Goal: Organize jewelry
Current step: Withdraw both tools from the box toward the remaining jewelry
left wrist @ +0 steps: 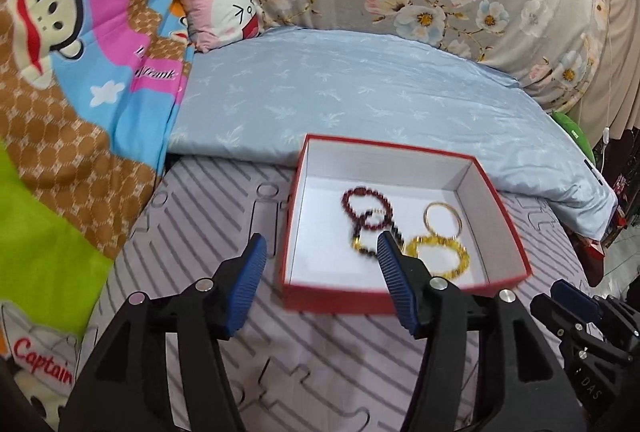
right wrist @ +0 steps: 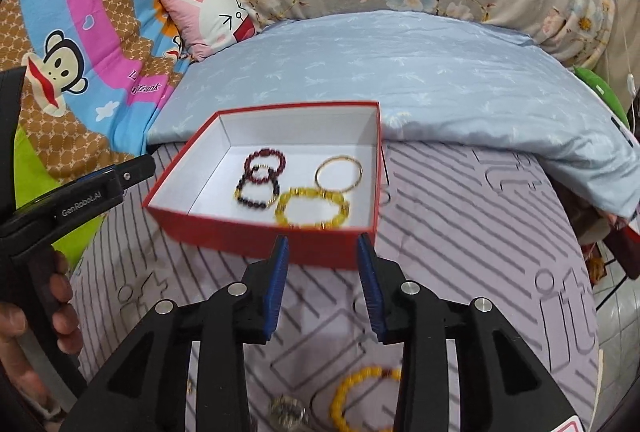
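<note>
Right gripper (right wrist: 322, 246): blue ribbed fingers parted to a moderate gap, nothing between them. It sits just short of the near wall of the shallow red cardboard box with white lining (right wrist: 256, 236), tips at about the height of that wall. Judged purpose: it is poised between the box ahead and the loose pieces under it.

Left gripper (left wrist: 322, 246): fingers spread wide, empty. Its right finger overlaps the box interior in the left wrist view while its left finger stays outside the box's left wall (left wrist: 289, 232); whether it touches the wall cannot be told. In the right wrist view its handle, held by the person's left hand (right wrist: 36, 316), stands beside the box to the left. Judged purpose: placed to steady or shift the box.

Contents ahead of the right gripper, all lying flat on the box floor:
- dark red beaded bracelet (right wrist: 265, 163), farthest left;
- black-and-dark-red beaded bracelet with gold spacers (right wrist: 257, 194), overlapping it on the near side;
- thin plain gold bangle (right wrist: 338, 173), to the right;
- yellow beaded bracelet (right wrist: 312, 211), nearest, touching the bangle.

Outstanding items, beneath and behind the right gripper's fingers on the lilac striped bedsheet (right wrist: 460, 232): a second yellow beaded bracelet (right wrist: 352, 396), partly hidden by the right finger arm, and a small silvery piece (right wrist: 286, 410), too blurred to identify.

Assessment: four pieces boxed, at least two remaining.
</note>
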`<state>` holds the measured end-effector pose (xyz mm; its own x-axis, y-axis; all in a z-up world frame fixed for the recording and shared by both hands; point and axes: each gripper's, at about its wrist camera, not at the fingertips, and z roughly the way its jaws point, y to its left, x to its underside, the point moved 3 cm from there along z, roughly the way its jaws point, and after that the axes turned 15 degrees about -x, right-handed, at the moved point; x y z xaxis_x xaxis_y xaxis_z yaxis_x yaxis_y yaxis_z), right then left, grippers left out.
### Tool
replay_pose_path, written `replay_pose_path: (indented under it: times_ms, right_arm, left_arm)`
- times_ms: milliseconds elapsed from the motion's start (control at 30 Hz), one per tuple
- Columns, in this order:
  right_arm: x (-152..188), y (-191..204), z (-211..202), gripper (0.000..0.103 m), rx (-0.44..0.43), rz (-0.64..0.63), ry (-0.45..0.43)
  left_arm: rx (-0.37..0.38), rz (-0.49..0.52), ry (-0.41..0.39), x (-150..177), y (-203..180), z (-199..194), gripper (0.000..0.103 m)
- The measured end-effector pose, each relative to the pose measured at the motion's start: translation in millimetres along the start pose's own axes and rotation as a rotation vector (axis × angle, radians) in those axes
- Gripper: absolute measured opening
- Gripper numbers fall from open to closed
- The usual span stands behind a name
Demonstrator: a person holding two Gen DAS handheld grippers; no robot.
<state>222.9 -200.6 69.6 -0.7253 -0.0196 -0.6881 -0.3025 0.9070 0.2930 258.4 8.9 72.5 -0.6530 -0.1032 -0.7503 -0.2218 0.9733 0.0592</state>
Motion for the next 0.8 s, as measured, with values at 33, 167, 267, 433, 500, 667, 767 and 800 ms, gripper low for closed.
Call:
replay_pose_path:
  times_ms: [33, 167, 267, 433, 500, 667, 767, 800]
  right_arm:
    - [5.2, 0.2, -3.5, 0.035, -0.001, 0.006, 0.004]
    - [30.7, 0.1, -19.0, 0.035, -0.006, 0.033, 0.026]
    - [48.3, -0.3, -32.1, 0.035, -0.005, 0.050, 0.036]
    - [76.2, -2.6, -55.7, 0.040, 0.012, 0.070, 0.044]
    - [85.4, -4.9, -62.9, 0.040, 0.018, 0.078, 0.051]
    - [112.5, -5.9, -78.3, 0.040, 0.028, 0.097, 0.070]
    - [127.3, -2.4, -83.3, 0.040, 0.033, 0.094, 0.084]
    - [130.8, -1.6, -84.1, 0.040, 0.031, 0.096, 0.089]
  left_arm:
    - [-0.003, -0.004, 0.002, 6.8, 3.7, -5.7, 0.055]
    - [0.007, -0.022, 0.027, 31.0, 13.9, -24.5, 0.055]
    - [0.020, -0.037, 0.047, 51.3, 19.2, -40.4, 0.055]
    - [0.038, -0.018, 0.073, 83.2, 18.4, -63.1, 0.055]
    - [0.043, -0.003, 0.082, 96.5, 16.1, -71.6, 0.055]
    - [0.075, 0.017, 0.117, 125.2, 11.1, -86.7, 0.055]
    - [0.084, 0.049, 0.127, 142.3, 4.0, -96.7, 0.055]
    - [0.087, 0.055, 0.131, 146.1, 2.6, -98.5, 0.055]
